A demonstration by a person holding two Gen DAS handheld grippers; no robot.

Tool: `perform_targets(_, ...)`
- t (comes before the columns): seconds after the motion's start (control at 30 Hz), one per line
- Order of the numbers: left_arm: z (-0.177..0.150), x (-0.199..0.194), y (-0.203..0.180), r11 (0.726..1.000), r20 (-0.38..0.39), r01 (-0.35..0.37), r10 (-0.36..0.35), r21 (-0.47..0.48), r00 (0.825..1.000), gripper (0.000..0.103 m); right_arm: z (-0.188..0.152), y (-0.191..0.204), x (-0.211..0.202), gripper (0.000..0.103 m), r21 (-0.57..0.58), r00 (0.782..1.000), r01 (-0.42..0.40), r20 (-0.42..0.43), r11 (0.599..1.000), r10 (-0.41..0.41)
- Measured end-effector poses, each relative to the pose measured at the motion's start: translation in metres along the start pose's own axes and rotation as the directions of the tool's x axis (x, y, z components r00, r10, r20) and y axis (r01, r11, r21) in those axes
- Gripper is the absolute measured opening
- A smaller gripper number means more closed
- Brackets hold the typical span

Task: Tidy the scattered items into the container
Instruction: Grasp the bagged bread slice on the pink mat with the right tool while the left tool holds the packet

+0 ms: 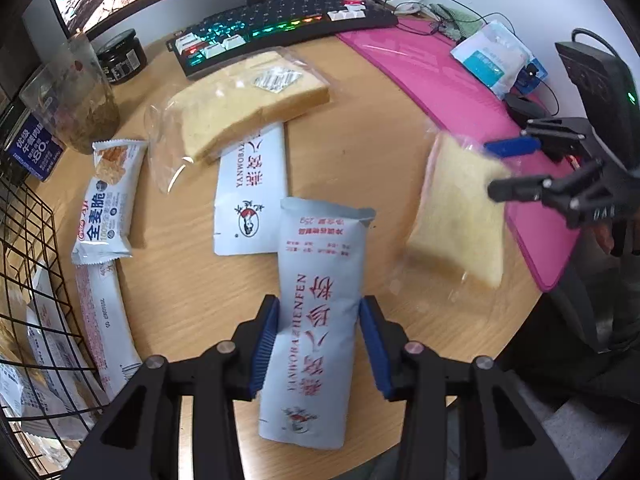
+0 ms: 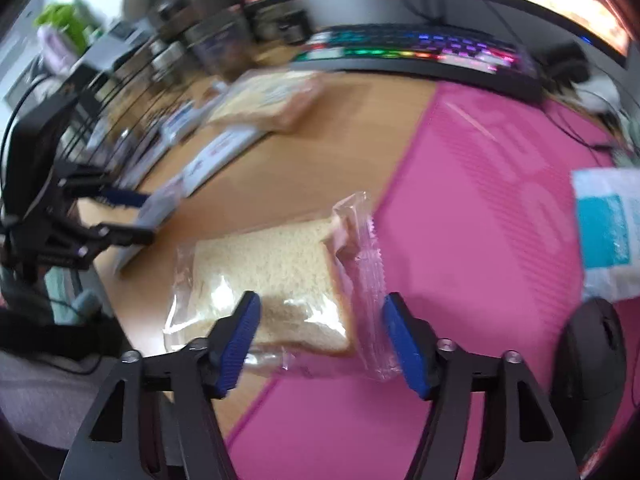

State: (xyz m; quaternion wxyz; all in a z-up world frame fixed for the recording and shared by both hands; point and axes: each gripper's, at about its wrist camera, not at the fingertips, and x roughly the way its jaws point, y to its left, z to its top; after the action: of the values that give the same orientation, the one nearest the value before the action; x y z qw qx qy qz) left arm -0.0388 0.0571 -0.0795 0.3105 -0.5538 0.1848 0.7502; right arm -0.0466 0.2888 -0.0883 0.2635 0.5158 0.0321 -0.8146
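Here the nearest of the scattered things, a long white paper sachet printed in red (image 1: 316,320), lies flat on the round wooden tabletop (image 1: 208,280), and the left gripper (image 1: 318,344) pinches it across its narrow width, blue pads against both long edges; gripping the short way suits a slim, floppy packet, since it can be lifted without folding. A second white sachet of the same kind (image 1: 252,196) lies just beyond it, partly under a clear-bagged slice of bread (image 1: 244,100). Off to the side, another slice of white bread in a clear plastic wrapper (image 2: 280,280) rests half on the wood and half on the pink desk mat (image 2: 480,200); the right gripper (image 2: 320,340) straddles its near corner with the jaws spread, the pads not visibly pressing the bag, so this looks like an approach rather than a hold. The black wire basket (image 1: 36,264), presumably the container, stands at the table's far left edge with packets already inside, and a blue-and-white cracker packet (image 1: 110,200) waits beside it.
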Motion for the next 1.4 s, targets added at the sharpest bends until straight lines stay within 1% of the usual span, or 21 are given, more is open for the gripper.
perform_targets(0.03,0.0,0.0,0.0,1.0,0.0,0.004,-0.004,-0.001,1.0,0.041,0.0,0.007,0.001,0.038,-0.027,1.0,-0.001,-0.001,1.0,0.001)
perform_targets(0.07,-0.001,-0.001,0.0,1.0,0.003,0.006,-0.006,-0.004,1.0,0.041,0.001,0.015,0.0,0.034,-0.051,1.0,0.017,0.008,0.999,-0.017)
perform_targets(0.1,-0.001,-0.002,0.001,1.0,0.006,0.007,-0.007,-0.007,1.0,0.041,0.002,0.023,-0.002,0.024,-0.072,0.999,0.049,0.021,0.996,-0.047)
perform_targets(0.13,-0.002,-0.003,0.002,1.0,0.009,0.008,-0.008,-0.01,1.0,0.041,0.004,0.026,-0.004,0.021,-0.08,0.998,0.061,0.028,0.995,-0.059)
perform_targets(0.2,-0.004,-0.006,0.005,1.0,0.017,0.01,-0.01,-0.021,1.0,0.04,0.006,0.034,-0.006,0.018,-0.103,0.998,0.058,0.041,0.993,-0.054)
perform_targets(0.23,-0.005,-0.007,0.006,1.0,0.019,0.009,-0.008,-0.028,1.0,0.035,0.007,0.039,-0.008,0.016,-0.12,0.997,0.062,0.048,0.991,-0.057)
perform_targets(0.33,-0.009,-0.01,0.011,0.999,0.023,0.007,-0.006,-0.041,1.0,0.034,0.012,0.05,-0.015,0.015,-0.142,0.995,0.079,0.073,0.987,-0.069)
perform_targets(0.43,-0.013,-0.01,0.007,1.0,0.02,-0.025,0.026,-0.006,0.999,0.035,0.018,0.054,-0.02,0.015,-0.156,0.991,0.111,0.096,0.981,-0.097)
perform_targets(0.47,-0.014,-0.011,0.005,0.999,0.022,-0.038,0.037,0.005,0.999,0.043,0.02,0.052,-0.021,0.015,-0.15,0.988,0.119,0.111,0.981,-0.103)
perform_targets(0.5,-0.015,-0.011,0.002,0.999,0.02,-0.047,0.046,0.016,0.999,0.045,0.022,0.048,-0.022,0.016,-0.136,0.985,0.128,0.131,0.982,-0.111)
perform_targets(0.53,-0.016,-0.01,0.001,0.998,0.017,-0.051,0.05,0.024,0.999,0.047,0.025,0.044,-0.022,0.025,-0.126,0.981,0.146,0.147,0.981,-0.127)
perform_targets(0.6,-0.016,-0.01,0.0,0.999,0.01,-0.037,0.037,0.019,0.999,0.048,0.028,0.042,-0.021,0.038,-0.117,0.969,0.215,0.149,0.97,-0.197)
perform_targets(0.63,-0.015,-0.01,0.001,1.0,0.01,-0.025,0.025,0.012,1.0,0.048,0.029,0.041,-0.022,0.042,-0.106,0.968,0.222,0.145,0.969,-0.205)
perform_targets(0.67,-0.013,-0.011,0.001,1.0,0.013,-0.019,0.019,0.007,1.0,0.049,0.029,0.04,-0.022,0.043,-0.091,0.971,0.209,0.137,0.974,-0.195)
perform_targets(0.73,-0.009,-0.015,0.0,1.0,0.026,-0.02,0.02,0.011,0.999,0.05,0.029,0.041,-0.025,0.044,-0.065,0.982,0.154,0.121,0.986,-0.146)
perform_targets(0.83,0.0,-0.017,-0.002,0.999,0.049,-0.047,0.046,0.02,0.998,0.051,0.022,0.047,-0.026,0.044,-0.07,0.994,0.087,0.068,0.994,-0.082)
perform_targets(0.97,0.011,-0.009,-0.012,0.997,0.05,-0.043,0.04,0.058,0.998,0.051,0.005,0.061,-0.015,0.044,-0.137,0.996,0.058,-0.054,0.989,-0.066)
perform_targets(1.03,0.013,-0.002,-0.02,0.996,0.035,-0.032,0.029,0.087,0.999,0.051,-0.002,0.065,-0.008,0.044,-0.149,0.994,0.05,-0.09,0.988,-0.064)
perform_targets(1.17,0.014,0.004,-0.034,0.993,0.029,-0.01,0.006,0.117,1.0,0.051,0.002,0.057,0.005,0.044,-0.142,0.994,0.06,-0.083,0.988,-0.073)
perform_targets(1.33,0.016,0.009,-0.043,0.99,0.003,0.082,-0.083,0.116,0.997,0.051,0.021,0.048,0.009,0.044,-0.151,0.998,0.064,-0.016,0.986,-0.067)
perform_targets(1.4,0.016,0.01,-0.044,0.99,0.002,0.091,-0.092,0.111,0.996,0.051,0.029,0.042,0.012,0.044,-0.139,0.998,0.068,0.0,0.988,-0.068)
